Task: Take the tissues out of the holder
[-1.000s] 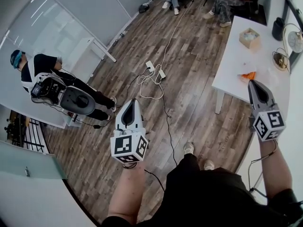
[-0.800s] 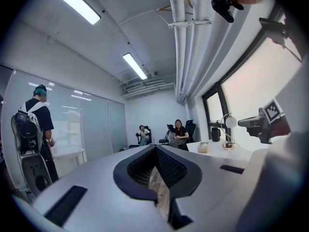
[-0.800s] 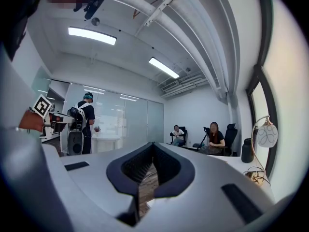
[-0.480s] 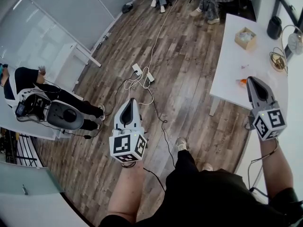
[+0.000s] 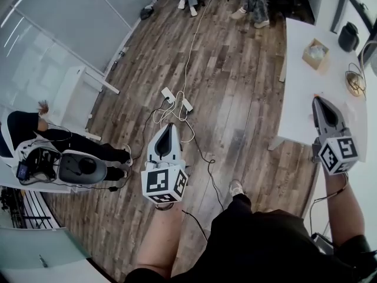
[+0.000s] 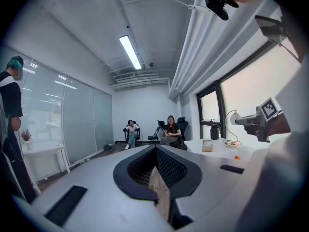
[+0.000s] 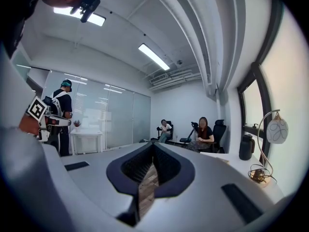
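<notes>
Both tongs are closed and empty: the left tongs (image 5: 167, 137) above the wood floor (image 5: 235, 69), the right tongs (image 5: 321, 106) above the white table (image 5: 303, 87). The head and left gripper views show the wooden tissue holder (image 5: 316, 53) at 1 o'clock on the table, with white tissues on top. The right gripper view shows the black jug (image 7: 246, 147) and lamp (image 7: 276, 131).

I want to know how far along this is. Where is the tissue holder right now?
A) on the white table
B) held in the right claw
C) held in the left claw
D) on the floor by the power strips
A: the tissue holder stands on the white table, and the left claw and right claw are both shut on nothing.
</notes>
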Demonstrator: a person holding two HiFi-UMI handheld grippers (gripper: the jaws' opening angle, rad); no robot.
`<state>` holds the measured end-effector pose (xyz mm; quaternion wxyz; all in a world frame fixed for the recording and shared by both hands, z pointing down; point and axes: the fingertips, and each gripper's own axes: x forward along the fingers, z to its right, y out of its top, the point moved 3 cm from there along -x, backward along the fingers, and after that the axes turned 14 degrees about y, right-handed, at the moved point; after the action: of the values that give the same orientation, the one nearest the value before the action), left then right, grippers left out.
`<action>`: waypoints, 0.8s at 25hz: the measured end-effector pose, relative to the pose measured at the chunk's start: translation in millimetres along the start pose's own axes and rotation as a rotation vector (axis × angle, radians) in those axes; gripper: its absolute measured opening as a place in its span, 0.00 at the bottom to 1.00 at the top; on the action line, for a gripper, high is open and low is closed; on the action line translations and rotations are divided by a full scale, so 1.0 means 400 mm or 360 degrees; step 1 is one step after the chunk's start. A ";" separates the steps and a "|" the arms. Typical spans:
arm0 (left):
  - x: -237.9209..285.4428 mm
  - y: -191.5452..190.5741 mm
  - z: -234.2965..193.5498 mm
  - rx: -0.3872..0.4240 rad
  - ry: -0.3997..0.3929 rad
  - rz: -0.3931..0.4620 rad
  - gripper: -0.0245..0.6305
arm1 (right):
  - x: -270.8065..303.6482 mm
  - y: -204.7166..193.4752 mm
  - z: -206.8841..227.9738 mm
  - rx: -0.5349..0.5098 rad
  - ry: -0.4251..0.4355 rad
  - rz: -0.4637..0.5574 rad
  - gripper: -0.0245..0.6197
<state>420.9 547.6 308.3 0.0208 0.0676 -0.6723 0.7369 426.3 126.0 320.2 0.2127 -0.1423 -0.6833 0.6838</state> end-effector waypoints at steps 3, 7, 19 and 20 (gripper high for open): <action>0.101 0.007 -0.049 0.0005 -0.0049 0.0003 0.04 | 0.092 0.008 0.004 0.0016 -0.0053 0.0013 0.05; 0.214 0.021 -0.120 0.0029 -0.0108 0.0018 0.04 | 0.200 0.033 -0.017 0.0076 -0.0083 0.0051 0.05; 0.425 0.029 -0.168 0.0006 -0.0217 0.0082 0.04 | 0.354 0.076 -0.005 -0.0043 -0.0161 -0.0003 0.05; 0.437 0.030 -0.168 0.0012 -0.0222 0.0086 0.04 | 0.365 0.077 0.002 -0.0057 -0.0161 -0.0007 0.05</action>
<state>241.7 602.9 312.8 -0.0462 0.1007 -0.6711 0.7331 296.0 196.9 303.5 0.1768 -0.1098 -0.7056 0.6774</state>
